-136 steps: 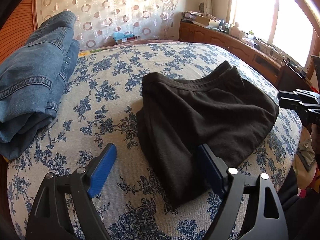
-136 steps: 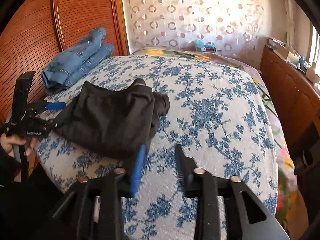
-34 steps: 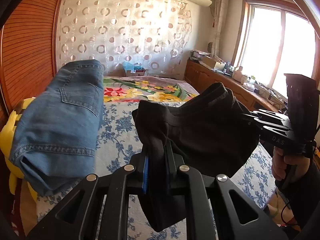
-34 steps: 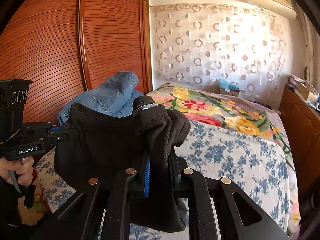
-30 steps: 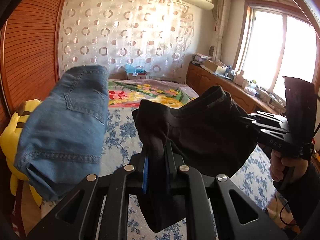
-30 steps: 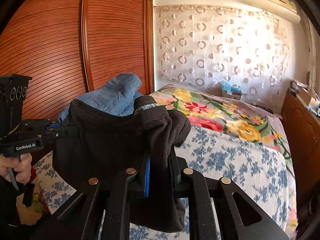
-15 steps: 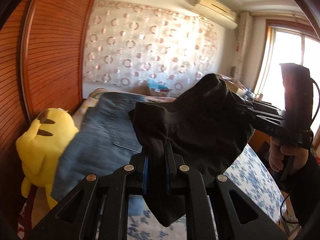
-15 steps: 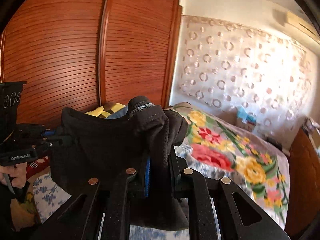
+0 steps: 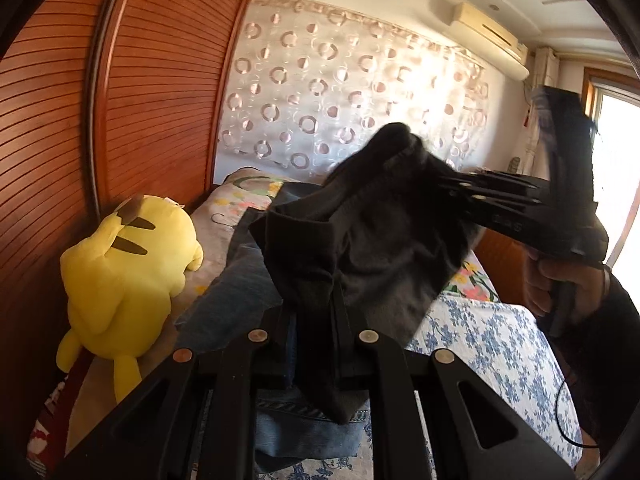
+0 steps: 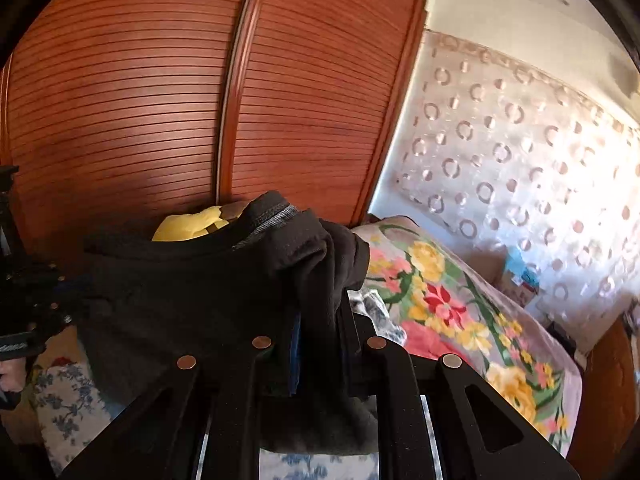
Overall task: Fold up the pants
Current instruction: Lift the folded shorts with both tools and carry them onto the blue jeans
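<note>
Black fabric fills the middle of both my views: the folded pants [image 9: 372, 248] hang in the air between my two tools, clear of the bed [image 9: 500, 344]. My left tool [image 9: 314, 340] is closed to a narrow gap on one bunched end of the pants, with a tail of cloth drooping below its fingers. My right tool [image 10: 320, 344] is pinched just as tightly on the other end, where the stitched waistband [image 10: 272, 212] humps up just above its tips. From the left view I see the right tool [image 9: 436, 192] off to the right and higher, its fingers buried in the cloth, and the hand [image 9: 560, 284] gripping its handle. Below and just beyond the left tool lie folded jeans [image 9: 248, 300] on the bed, directly under the hanging pants. To the left of that tool a yellow plush [image 9: 124, 272] leans by the wooden wardrobe [image 9: 152, 100]. Ahead of the right tool a flowered blanket [image 10: 452, 308] covers the bed's far part, before a curtain [image 10: 520, 168] with ring patterns.
</note>
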A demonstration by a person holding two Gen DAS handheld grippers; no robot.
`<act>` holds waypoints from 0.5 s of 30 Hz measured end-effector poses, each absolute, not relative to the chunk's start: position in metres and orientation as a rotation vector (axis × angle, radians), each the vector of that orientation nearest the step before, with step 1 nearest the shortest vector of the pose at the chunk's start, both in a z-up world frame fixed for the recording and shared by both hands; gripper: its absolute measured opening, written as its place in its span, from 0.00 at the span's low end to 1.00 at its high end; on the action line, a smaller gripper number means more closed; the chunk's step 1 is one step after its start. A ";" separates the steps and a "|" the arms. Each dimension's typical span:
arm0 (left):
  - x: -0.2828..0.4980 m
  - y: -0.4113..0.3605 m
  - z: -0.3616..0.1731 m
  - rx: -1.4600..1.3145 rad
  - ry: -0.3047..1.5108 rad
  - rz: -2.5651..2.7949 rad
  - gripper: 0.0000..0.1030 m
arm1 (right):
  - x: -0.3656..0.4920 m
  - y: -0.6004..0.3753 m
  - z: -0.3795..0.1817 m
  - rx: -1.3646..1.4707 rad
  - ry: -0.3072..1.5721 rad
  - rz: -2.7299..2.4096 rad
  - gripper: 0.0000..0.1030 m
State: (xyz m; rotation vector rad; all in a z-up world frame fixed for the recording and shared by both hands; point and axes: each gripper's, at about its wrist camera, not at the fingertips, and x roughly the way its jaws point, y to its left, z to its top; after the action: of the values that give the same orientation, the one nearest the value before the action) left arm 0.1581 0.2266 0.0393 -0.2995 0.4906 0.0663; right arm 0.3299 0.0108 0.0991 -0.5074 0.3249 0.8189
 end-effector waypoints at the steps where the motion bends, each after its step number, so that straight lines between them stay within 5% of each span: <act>1: 0.156 0.228 0.040 -0.307 0.484 0.071 0.14 | 0.334 0.017 0.099 -0.517 0.325 0.826 0.14; 15: 0.163 0.250 0.014 -0.336 0.551 0.153 0.14 | 0.383 0.057 0.080 -0.449 0.421 0.898 0.19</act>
State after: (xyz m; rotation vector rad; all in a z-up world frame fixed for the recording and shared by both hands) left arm 0.1633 0.2504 0.0142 -0.3363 0.5509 0.1526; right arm 0.3831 0.0567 0.0796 -0.4494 0.4207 0.8976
